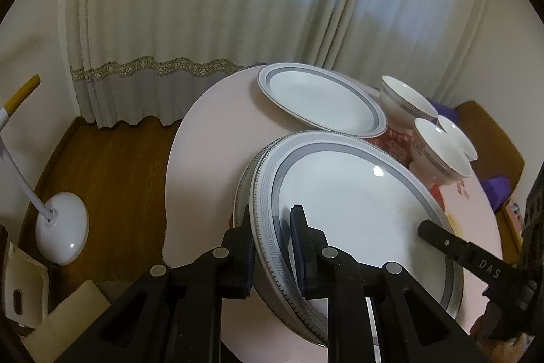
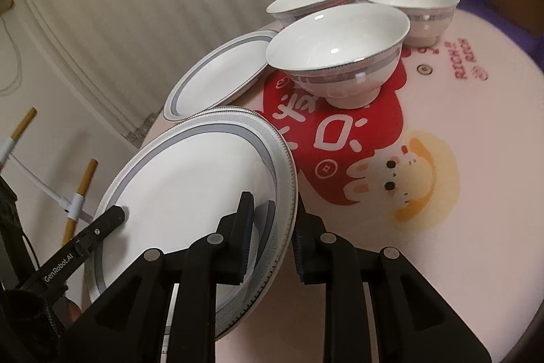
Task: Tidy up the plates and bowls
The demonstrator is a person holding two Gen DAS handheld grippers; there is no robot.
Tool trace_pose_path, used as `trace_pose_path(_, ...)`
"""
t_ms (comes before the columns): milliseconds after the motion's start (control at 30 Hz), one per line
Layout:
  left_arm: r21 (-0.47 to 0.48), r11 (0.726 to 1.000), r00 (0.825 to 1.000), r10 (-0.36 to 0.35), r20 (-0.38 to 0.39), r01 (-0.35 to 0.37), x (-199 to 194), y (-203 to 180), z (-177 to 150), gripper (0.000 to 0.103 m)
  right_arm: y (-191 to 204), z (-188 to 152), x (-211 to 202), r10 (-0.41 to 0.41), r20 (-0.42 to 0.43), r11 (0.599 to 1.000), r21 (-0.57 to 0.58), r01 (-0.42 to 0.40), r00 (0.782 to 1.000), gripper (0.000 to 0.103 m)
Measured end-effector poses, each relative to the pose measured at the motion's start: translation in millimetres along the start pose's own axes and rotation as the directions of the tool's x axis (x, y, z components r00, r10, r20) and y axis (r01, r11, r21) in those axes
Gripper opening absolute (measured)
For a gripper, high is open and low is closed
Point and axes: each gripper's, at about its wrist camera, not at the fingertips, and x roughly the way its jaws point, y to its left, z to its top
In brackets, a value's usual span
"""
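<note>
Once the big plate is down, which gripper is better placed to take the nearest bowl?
Probably right. The right gripper clamps the big plate on the rim facing the nearest bowl, just ahead of it. The left gripper clamps the opposite rim, farther away.

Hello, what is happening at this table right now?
A person holds two claws on one large white plate with a grey patterned rim. The left claw pinches its left edge, and the right claw pinches the opposite edge. The plate appears to sit on another similar plate. A second white grey-rimmed plate lies farther back on the round pink table, and three white bowls with grey bands stand apart, not yet stacked.
</note>
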Motion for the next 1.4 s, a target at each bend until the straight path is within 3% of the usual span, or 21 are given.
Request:
trace_pose_path(467,0.061,0.998,0.999,0.034,-0.023,-0.032,0,-8,5,0.020,-10,2,7,0.111,0.001,0.992,0.058,-0.111,0.994,0.017)
trace_pose_path(633,0.065,0.996,0.998,0.057,-0.004,-0.057,-5,-7,6,0.034,-9,2,8,0.124,0.012,0.991,0.054,-0.125,0.992,0.017)
trace_pose_path(933,0.084,0.994,0.998,0.069,-0.011,-0.068,-4,-10,7,0.035,-8,2,9,0.112,0.004,0.993,0.045,-0.112,0.994,0.018)
trace_pose_path(1067,0.094,0.994,0.999,0.051,-0.007,-0.050,-10,-10,16,0.049,1,2,4,0.042,-0.013,0.999,-0.020,-0.042,0.999,0.024)
trace_pose_path(1167,0.109,0.993,0.999,0.037,-0.003,-0.036,-13,-11,25,0.050,8,5,-10,-0.009,0.008,0.998,-0.065,0.010,1.000,0.029)
trace_pose_path(1300,0.110,0.994,1.000,-0.027,-0.012,0.028,-19,-8,43,0.055,18,15,-34,-0.065,0.040,0.991,-0.111,0.069,0.997,0.044)
trace_pose_path(1400,0.157,0.986,0.998,-0.056,-0.005,0.056,-20,-5,66,0.057,25,32,-49,-0.036,0.059,0.993,-0.107,0.042,0.998,0.049)
